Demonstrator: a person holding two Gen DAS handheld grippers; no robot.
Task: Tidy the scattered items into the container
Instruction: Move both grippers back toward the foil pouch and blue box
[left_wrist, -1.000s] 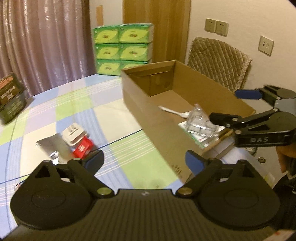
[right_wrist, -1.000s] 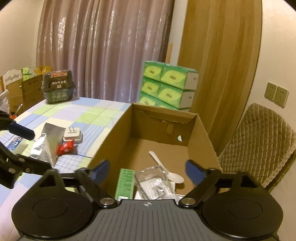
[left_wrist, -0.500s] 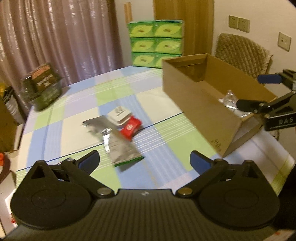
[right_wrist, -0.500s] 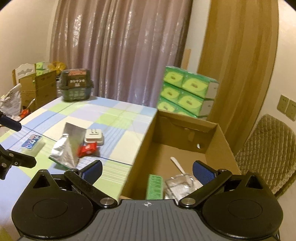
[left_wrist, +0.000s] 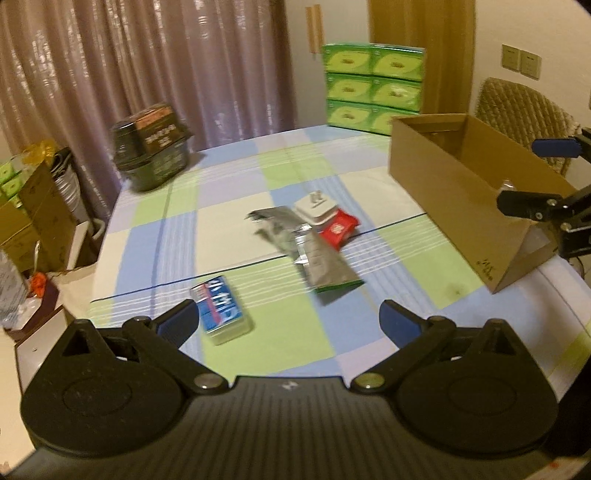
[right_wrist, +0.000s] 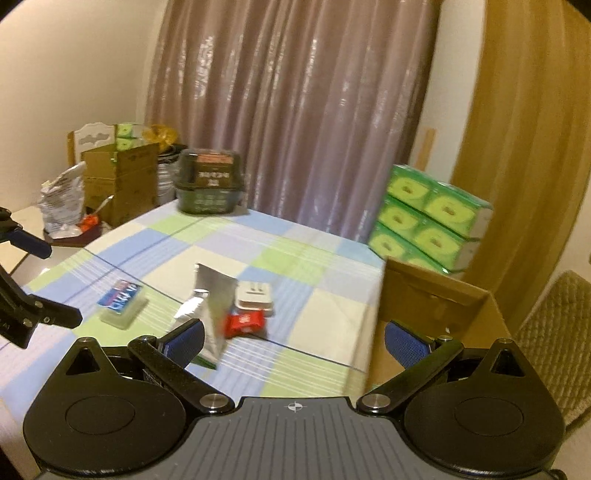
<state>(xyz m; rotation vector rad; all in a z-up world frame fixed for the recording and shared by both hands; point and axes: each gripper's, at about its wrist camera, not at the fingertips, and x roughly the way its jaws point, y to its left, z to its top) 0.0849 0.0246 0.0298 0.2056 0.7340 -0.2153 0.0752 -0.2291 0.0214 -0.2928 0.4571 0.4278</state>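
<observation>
Four loose items lay on the checked tablecloth (left_wrist: 236, 192), still to be tidied away: one blue tin (left_wrist: 221, 309), one silver foil pouch (left_wrist: 314, 251), one white charger plug (left_wrist: 316, 207) and one small red packet (left_wrist: 338, 229). From the left gripper's (left_wrist: 290, 321) view, the tin sat nearest, at about eleven o'clock just beyond its left finger. The pouch, plug and packet clustered together, touching or overlapping, at about twelve o'clock farther out. One open cardboard box (left_wrist: 443, 184), the container, stood at two o'clock near the table's edge, its open top within easy reach for dropping things in.

Both hand-held grippers had their blue-padded fingers spread wide and carried nothing. The left one hovered low over the table, facing the tin, seemingly lined up for the next pickup. The right gripper (right_wrist: 293, 338) hung beside the box's near corner, looking across at the cluster at roughly eleven o'clock. What the box already held could not be made out. One dark basket (left_wrist: 153, 147) stood at the far edge, and six green tissue packs (left_wrist: 373, 88) were stacked behind the table.
</observation>
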